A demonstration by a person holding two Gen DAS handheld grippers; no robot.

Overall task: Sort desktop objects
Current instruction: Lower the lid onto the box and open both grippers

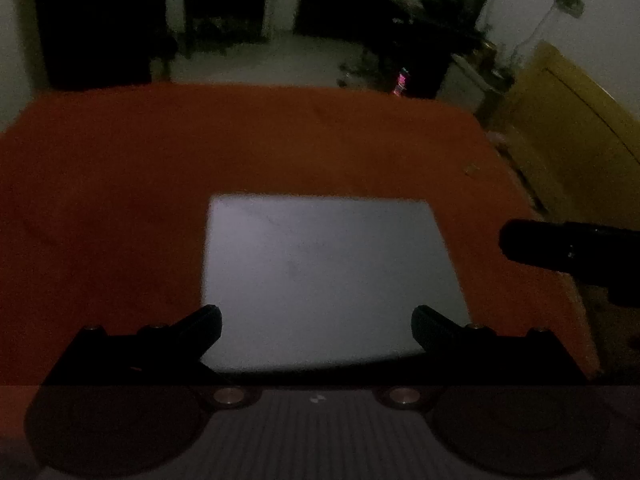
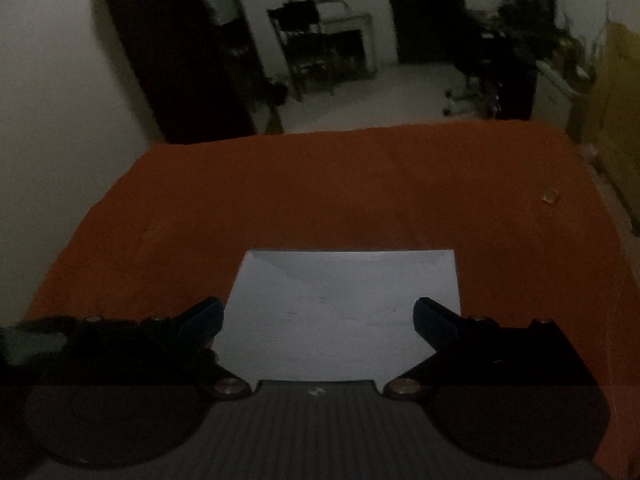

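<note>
1. My left gripper is wide open and holds nothing. My right gripper is wide open too, and also empty.
2. Both hang over the white sheet that lies flat on the orange cloth covering the table. In the right view the same white sheet sits just under and between my fingers.
3. I think I am at the very start of the sorting. Nothing is picked up yet.
4. The only other small thing I can spot is a little round bit far off to the right on the cloth. It is too dim to tell what it is.
5. Next I would need to choose one thing, go down to it, and close on it. A flat sheet is hard to pinch, so I would aim for an edge.
6. Both tools point forward and tip down at the table. The dark right tool pokes in at the right side of my left view, close by.
</note>
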